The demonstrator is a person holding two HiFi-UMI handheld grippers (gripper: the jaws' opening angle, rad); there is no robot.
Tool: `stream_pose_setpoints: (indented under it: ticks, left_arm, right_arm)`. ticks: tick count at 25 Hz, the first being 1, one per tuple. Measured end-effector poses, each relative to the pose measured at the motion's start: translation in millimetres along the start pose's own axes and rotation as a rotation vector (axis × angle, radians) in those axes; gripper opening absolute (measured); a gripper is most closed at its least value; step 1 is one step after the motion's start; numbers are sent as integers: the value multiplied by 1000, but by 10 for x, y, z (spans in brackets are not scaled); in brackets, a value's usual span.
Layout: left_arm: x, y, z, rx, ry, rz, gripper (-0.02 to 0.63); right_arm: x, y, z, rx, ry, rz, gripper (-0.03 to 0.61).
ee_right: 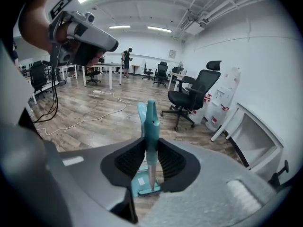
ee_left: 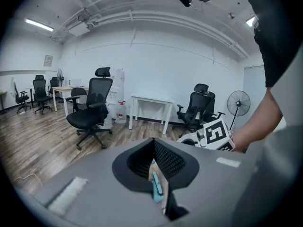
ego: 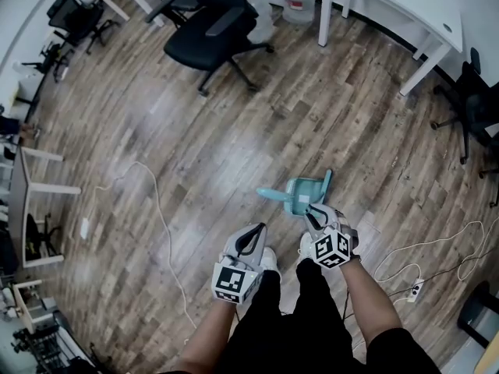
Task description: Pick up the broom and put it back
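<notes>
Right gripper (ee_right: pixel 151 148) clamped on teal broom (ee_right: pixel 150 119) handle nr its top; left gripper (ee_left: pixel 154 145) closed, empty. Looks light, stiff, slick plastic, so hold firm w/ head hanging down.

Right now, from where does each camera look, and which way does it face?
Head view: on the person's head, facing steeply down at the wood floor; shows forearms, legs, left gripper, right gripper.
Left gripper view: on the left gripper, facing along its closed fingers toward the black chair; shows the right forearm and torso.
Right gripper view: on the right gripper, fingers closed on the teal broom; shows the left gripper.
Shared: all three show the black chair beside the white table.
</notes>
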State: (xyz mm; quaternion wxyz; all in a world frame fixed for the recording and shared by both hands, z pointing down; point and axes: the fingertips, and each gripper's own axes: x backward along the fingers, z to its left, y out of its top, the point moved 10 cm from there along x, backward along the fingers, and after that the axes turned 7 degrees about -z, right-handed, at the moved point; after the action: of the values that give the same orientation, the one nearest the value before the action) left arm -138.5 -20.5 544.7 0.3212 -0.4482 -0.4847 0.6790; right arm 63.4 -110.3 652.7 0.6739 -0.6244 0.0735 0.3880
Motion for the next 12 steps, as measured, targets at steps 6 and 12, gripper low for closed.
stream_pose_setpoints:
  ticks: [6, 12]
  left_arm:
    - [-74, 62, -44, 8, -42, -9, 19]
    - [-165, 187, -102, 2, -90, -46, 19]
  right_arm:
    - [178, 1, -68, -80, -73, -11, 87]
    - [430, 118, -78, -183, -128, -50, 87]
